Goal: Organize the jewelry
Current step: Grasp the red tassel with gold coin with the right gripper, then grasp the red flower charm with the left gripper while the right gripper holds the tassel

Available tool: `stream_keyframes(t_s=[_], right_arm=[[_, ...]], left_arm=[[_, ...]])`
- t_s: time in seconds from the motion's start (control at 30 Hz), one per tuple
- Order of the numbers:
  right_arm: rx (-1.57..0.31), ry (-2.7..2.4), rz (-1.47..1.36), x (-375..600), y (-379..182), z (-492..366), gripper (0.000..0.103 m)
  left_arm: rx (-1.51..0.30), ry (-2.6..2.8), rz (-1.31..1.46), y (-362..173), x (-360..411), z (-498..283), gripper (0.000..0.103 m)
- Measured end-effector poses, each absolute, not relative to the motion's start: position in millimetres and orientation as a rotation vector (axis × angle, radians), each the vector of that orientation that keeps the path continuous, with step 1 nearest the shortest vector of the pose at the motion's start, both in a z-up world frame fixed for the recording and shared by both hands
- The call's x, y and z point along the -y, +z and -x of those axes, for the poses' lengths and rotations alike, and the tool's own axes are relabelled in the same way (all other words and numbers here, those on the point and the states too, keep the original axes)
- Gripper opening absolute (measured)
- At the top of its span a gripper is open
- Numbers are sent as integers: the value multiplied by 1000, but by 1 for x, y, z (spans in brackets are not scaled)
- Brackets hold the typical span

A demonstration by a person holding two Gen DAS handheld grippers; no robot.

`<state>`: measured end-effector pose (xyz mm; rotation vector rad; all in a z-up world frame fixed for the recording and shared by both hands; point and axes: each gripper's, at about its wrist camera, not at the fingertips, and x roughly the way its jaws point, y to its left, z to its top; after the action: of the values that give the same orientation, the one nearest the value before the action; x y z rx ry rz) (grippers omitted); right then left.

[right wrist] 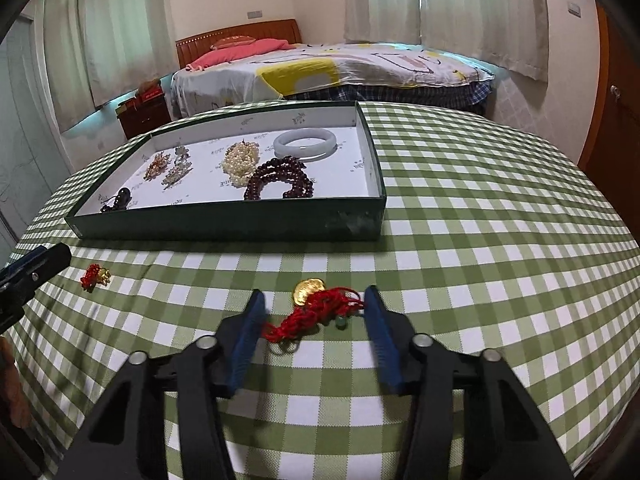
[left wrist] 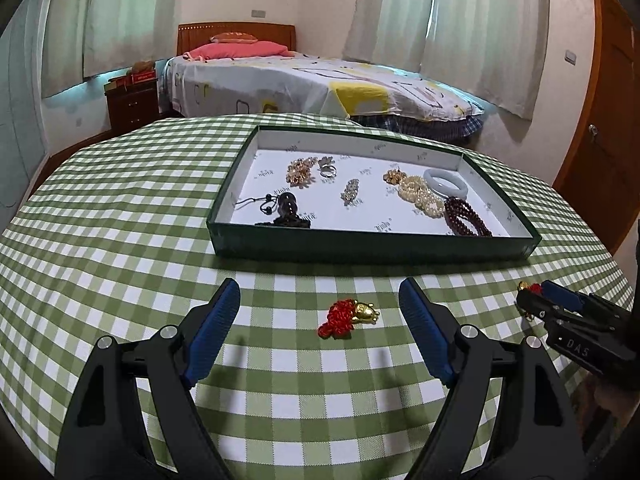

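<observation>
Bare cloth (right wrist: pixel 480 240) right of tray (right wrist: pixel 224 228); tray wall blocks front.

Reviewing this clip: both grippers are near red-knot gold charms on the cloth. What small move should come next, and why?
Probably shut the right gripper on the red-corded gold charm: its open fingers already flank the cord on the tablecloth, while the left gripper hangs wide open short of the other charm. Both charms lie outside the tray.

"DAS" — white letters on the right gripper (left wrist: pixel 534 298) body
</observation>
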<state>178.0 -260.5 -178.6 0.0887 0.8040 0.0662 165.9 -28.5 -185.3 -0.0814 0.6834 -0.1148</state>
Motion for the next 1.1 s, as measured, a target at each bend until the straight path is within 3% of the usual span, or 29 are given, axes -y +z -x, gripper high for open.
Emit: stream_keyframes(t_s=[0.07,0.23,0.6,0.8,1.1], right_arm=[[-804,75,-99,262,-179,-177,30],[-805,97,-92,257,-178,-176,20],[-797,122,-99,251,-175,-175,15],[-796,128,-110,252,-176,-177,15],[-798,133,-119,253,-177,-178,15]], left_arm=[[-686,-116,80,-186,29,-166,80],[-696,-119,81,-189,30,-167,80],[-725,-137,61,-196,37,-171,79],[-770,-157,55,-203,37,-177,52],[-806,-180,56,-210,39,-182,37]])
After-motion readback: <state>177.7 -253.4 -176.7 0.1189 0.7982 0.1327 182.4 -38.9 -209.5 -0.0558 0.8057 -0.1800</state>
